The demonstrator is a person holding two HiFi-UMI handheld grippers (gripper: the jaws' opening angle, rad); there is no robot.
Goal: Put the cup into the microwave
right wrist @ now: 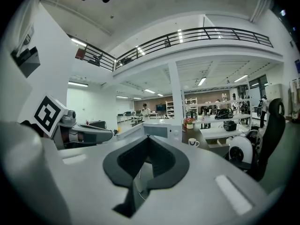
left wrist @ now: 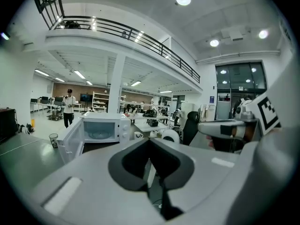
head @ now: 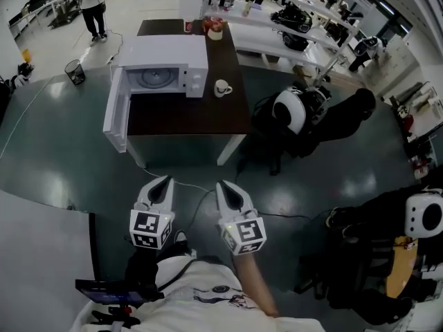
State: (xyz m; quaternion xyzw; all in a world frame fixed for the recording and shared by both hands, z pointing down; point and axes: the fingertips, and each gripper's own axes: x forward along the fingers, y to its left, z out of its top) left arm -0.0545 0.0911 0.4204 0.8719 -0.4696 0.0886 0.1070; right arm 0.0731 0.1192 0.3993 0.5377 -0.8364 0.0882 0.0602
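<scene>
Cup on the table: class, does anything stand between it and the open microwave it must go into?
Nothing visible does. The cup stands on the dark table just right of the microwave in the head view. The door hangs open on the far, left side, and no object lies between cup and cavity.

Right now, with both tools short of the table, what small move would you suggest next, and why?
I would likely bring the right tool forward toward the cup, opening its jaws on the way. Both it and the left tool are shut and empty, and the cup stands on the table beside the microwave, its door open.
</scene>
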